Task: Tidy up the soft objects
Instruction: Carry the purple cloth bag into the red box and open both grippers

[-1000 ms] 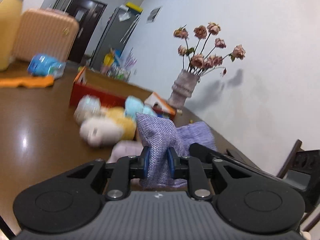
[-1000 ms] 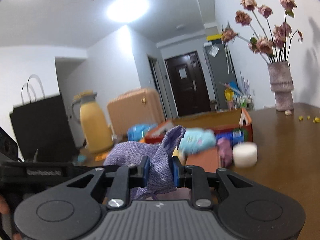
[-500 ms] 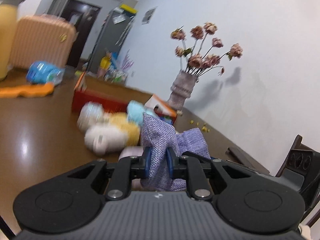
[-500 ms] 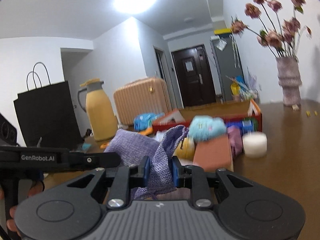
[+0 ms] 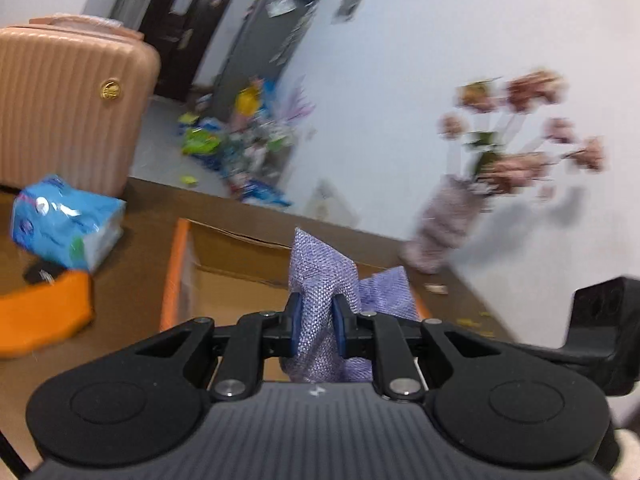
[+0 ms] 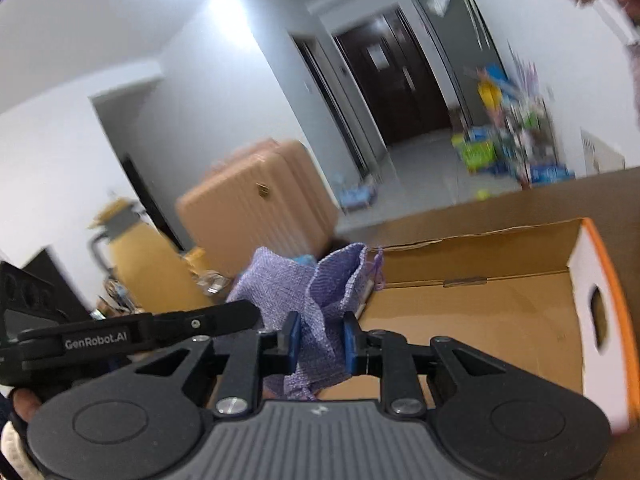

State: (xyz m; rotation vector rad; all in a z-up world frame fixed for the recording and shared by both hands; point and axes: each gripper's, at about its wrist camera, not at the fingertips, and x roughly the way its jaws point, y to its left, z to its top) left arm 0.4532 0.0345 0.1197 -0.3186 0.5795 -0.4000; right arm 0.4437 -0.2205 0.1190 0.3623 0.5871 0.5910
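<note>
A purple woven cloth bag (image 5: 320, 280) hangs between both grippers. My left gripper (image 5: 316, 324) is shut on one edge of it. My right gripper (image 6: 320, 338) is shut on the other edge of the same bag (image 6: 304, 292). The bag is held over an open cardboard box (image 6: 480, 320) with orange outer sides, whose brown floor looks bare where it shows. The box also shows in the left wrist view (image 5: 236, 264). The plush toys seen earlier are out of view.
A blue tissue pack (image 5: 66, 220) and an orange cloth (image 5: 40, 316) lie on the brown table left of the box. A peach suitcase (image 5: 68, 104) stands behind. A vase of dried roses (image 5: 444, 224) stands at the right by the wall. A yellow jug (image 6: 132, 256) is at the left.
Both grippers carried the purple bag up and forward from beside the plush toys to above the open box. The toys dropped out of view. Both grips stayed shut.
</note>
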